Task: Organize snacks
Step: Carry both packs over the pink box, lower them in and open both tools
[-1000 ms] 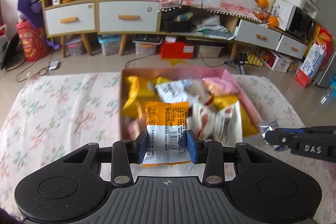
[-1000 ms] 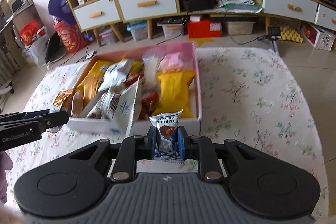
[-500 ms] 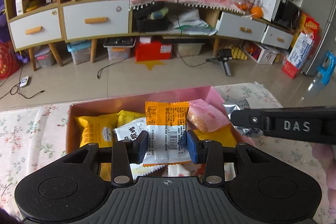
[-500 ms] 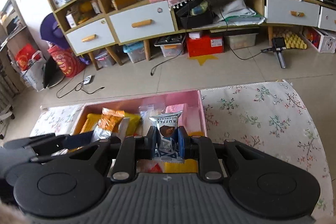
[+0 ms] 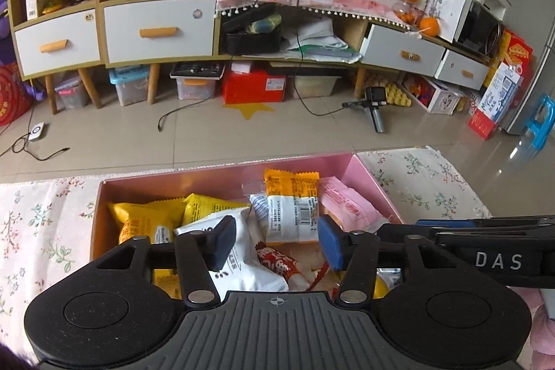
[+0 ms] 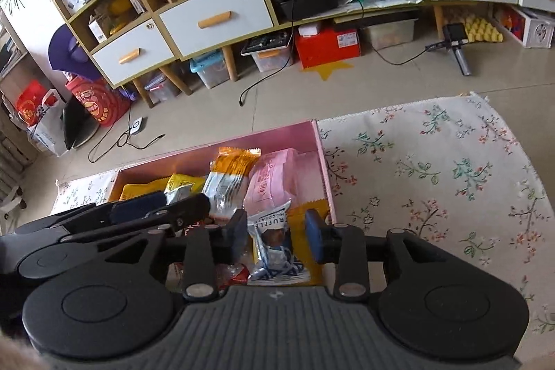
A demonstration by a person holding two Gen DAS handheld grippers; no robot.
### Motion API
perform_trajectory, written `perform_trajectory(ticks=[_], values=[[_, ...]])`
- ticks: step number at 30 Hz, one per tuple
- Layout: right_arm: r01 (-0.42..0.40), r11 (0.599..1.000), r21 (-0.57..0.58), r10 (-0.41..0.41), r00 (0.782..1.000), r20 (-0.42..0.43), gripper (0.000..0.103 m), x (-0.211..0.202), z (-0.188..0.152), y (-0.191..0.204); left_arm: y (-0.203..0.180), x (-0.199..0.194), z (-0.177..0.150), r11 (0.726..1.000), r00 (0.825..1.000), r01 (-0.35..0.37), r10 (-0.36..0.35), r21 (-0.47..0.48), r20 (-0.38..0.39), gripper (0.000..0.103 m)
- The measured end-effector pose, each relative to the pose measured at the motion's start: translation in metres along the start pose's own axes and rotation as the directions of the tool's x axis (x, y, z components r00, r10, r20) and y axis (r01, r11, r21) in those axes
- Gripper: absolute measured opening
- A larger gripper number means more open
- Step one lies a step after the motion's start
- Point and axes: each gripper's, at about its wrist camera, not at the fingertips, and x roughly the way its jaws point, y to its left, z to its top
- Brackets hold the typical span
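pink box [image 5: 374, 182] on the floral cloth: one, stiff-walled, holds the heap | orange-and-white packet [image 5: 291, 207]: one, light, crinkly, slippery, lies in the box, best pinched mid-body | truffle packet [image 6: 274, 241]: one, small, soft, in the box | left gripper [image 5: 274, 243], right gripper [image 6: 277, 236]: jaws just opened, both released, gripping nothing

Snack packets [image 5: 291, 210] lie in box [image 5: 373, 177] on cloth [image 6: 433, 169].
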Motion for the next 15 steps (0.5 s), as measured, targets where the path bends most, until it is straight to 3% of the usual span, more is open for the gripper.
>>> perform_trajectory(ticks=[15], values=[[0.01,0.998,0.069,-0.012,0.999,0.03,0.072,-0.05,-0.025,-0.022,0.004,-0.068,-0.038,0.997,0.997,-0.081,0.08,-0.016,-0.022,0.084]])
